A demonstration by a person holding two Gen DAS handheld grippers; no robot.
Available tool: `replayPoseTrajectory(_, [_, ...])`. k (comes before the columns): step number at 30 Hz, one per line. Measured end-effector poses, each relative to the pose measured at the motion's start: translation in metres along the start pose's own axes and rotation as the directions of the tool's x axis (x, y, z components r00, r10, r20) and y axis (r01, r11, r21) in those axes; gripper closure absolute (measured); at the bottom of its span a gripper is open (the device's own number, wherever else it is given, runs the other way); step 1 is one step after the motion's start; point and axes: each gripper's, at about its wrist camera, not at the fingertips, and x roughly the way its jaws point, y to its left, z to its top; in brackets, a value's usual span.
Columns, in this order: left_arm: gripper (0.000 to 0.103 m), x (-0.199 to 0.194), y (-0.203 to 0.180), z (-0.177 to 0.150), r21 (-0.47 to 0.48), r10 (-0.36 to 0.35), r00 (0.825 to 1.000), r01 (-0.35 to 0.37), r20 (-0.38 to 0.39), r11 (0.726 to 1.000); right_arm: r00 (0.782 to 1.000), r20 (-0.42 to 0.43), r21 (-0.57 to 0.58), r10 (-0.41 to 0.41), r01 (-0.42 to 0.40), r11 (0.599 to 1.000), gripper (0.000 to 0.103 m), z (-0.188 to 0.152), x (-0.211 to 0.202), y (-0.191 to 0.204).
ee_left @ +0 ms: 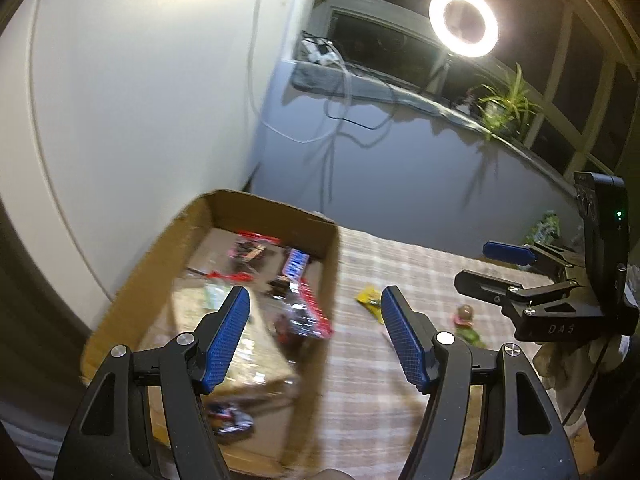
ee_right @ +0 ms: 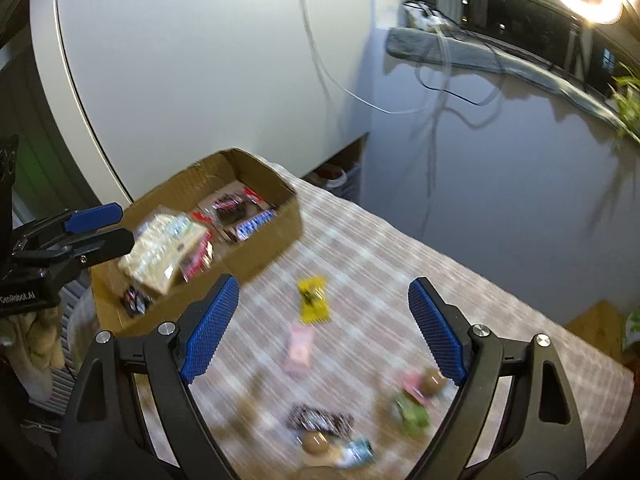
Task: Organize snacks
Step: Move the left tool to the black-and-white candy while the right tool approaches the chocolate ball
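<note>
Your right gripper, jaws spread and empty, hung nearer the yellow packet, which lay mid-tabletop, long axis toward the cardboard box; your left gripper was spread too.

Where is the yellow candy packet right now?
In the right wrist view the yellow packet lies on the checked tablecloth, outside the cardboard box, just beyond a pink packet.

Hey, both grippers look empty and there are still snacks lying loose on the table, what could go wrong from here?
1. The loose snacks are small and flat: the yellow packet and pink packet could slip from the open right gripper.
2. The cardboard box is already crowded, so the large clear bag riding high may tip out.
3. The left gripper hovers at the box wall and could nudge it.
</note>
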Motion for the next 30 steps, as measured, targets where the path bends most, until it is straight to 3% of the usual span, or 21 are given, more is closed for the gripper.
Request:
replayPoseTrajectory(12, [0.035,0.024,-0.06,-0.022,0.066,-0.106,0.991,0.112,-0.085,0.992,0.998,-0.044,0.111,-0.053,0.058,0.992,0.014,-0.05,-0.024,-0.07])
replayPoseTrajectory(21, [0.051,0.053,-0.093,-0.04,0.119,-0.152,0.968,0.178,-0.2,0.977,0.996,-0.09,0.141,-0.017,0.03,0.99,0.014,-0.067,-0.001,-0.092])
replayPoseTrajectory(30, [0.063,0.082,-0.118,-0.061,0.202,-0.137,0.945,0.202,-0.298,0.958,0.989,-0.14,0.141,0.039,-0.019,0.99,0.033,-0.077,0.028,-0.094])
